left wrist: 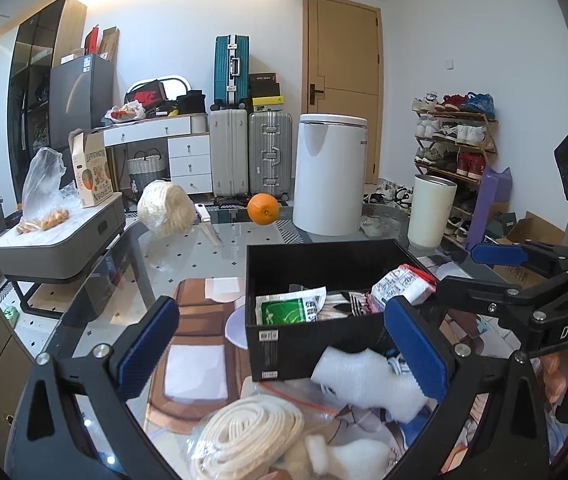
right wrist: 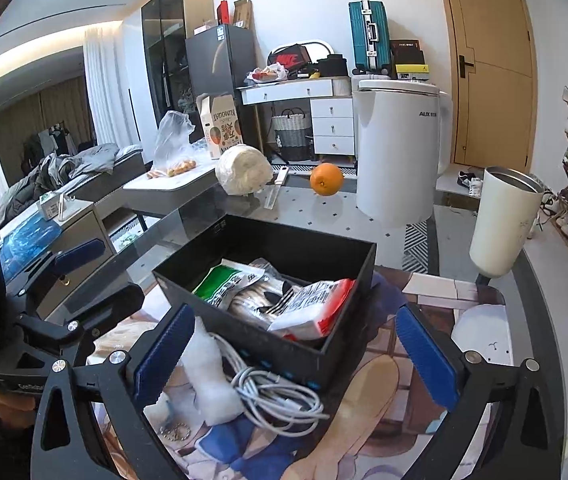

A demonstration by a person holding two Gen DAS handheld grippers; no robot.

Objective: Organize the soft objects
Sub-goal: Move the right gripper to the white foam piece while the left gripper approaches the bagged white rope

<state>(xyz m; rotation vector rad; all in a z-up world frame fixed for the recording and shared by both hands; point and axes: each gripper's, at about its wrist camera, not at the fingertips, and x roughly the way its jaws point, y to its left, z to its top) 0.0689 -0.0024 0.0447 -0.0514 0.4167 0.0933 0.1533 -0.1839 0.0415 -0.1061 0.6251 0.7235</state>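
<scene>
One black rectangular box [left wrist: 307,344] with stiff, straight walls sits on the glass tabletop [left wrist: 188,256]. It holds two crinkly plastic packets, a green-and-white packet [right wrist: 228,284] and a red-and-white packet [right wrist: 315,308], with a striped black-and-white fabric piece [right wrist: 268,300] between them. Outside the box, by its near wall, lie one fluffy white sock [left wrist: 367,380], one coil of cream woven strap [left wrist: 244,436] and one loose bundle of smooth white cable [right wrist: 276,396].

The left gripper [left wrist: 284,348] has its two blue ribbed fingers [left wrist: 148,344] spread wide and holding nothing; its right finger is just beside the sock, though contact cannot be told. The right gripper [right wrist: 295,360] is likewise wide apart and empty, straddling the box's near corner.

Farther back stand one round orange [right wrist: 326,179], one tall cream tumbler [right wrist: 503,220] and one white cylindrical appliance [right wrist: 395,152].
</scene>
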